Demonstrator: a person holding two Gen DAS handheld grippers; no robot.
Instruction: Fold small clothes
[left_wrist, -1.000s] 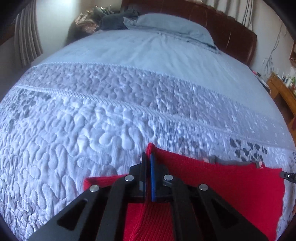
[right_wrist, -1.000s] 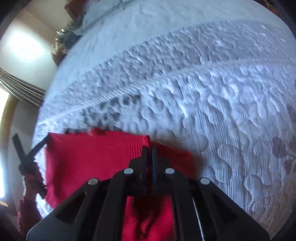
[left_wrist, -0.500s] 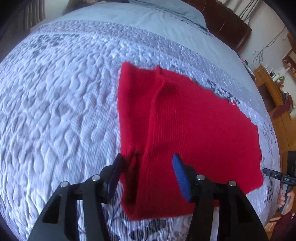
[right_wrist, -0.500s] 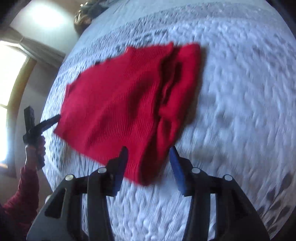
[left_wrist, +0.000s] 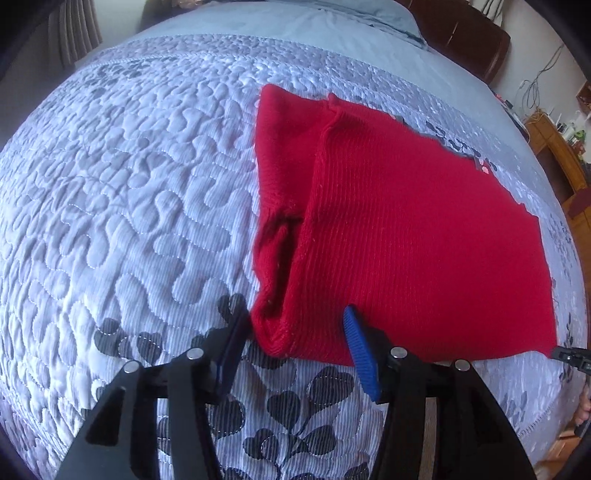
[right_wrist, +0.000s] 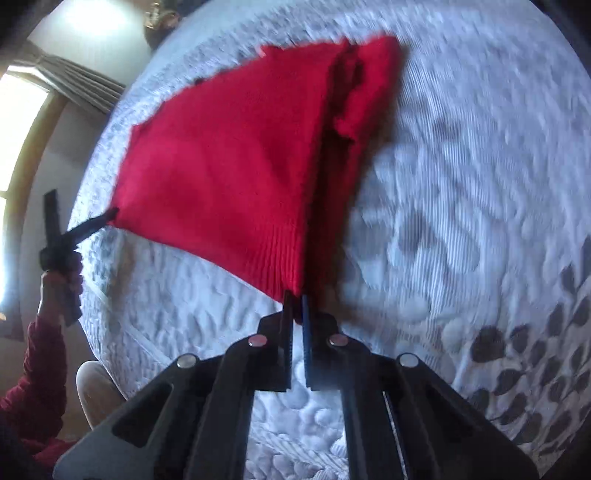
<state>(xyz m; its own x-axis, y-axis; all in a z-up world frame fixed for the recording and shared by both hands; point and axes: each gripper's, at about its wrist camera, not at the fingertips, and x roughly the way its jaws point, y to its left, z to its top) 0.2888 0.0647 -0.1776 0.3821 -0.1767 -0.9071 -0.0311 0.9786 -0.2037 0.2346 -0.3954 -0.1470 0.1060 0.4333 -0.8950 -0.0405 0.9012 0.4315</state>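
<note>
Your right hand-held gripper (right_wrist: 297, 295) has just closed, pinching the near corner of the red knit (left_wrist: 406, 229); your left hand-held gripper (left_wrist: 295, 350), spread since letting go, straddles the other near corner. The knit lies on the bed (left_wrist: 129, 184), ready for another fold

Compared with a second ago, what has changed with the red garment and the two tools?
Both tools let go of the far edge of the red garment and drew back to its near edge. The left tool now stands open astride the near left corner, gripping nothing. The right tool opened, then closed again, pinching the near right corner. The garment stays spread on the quilt.
</note>
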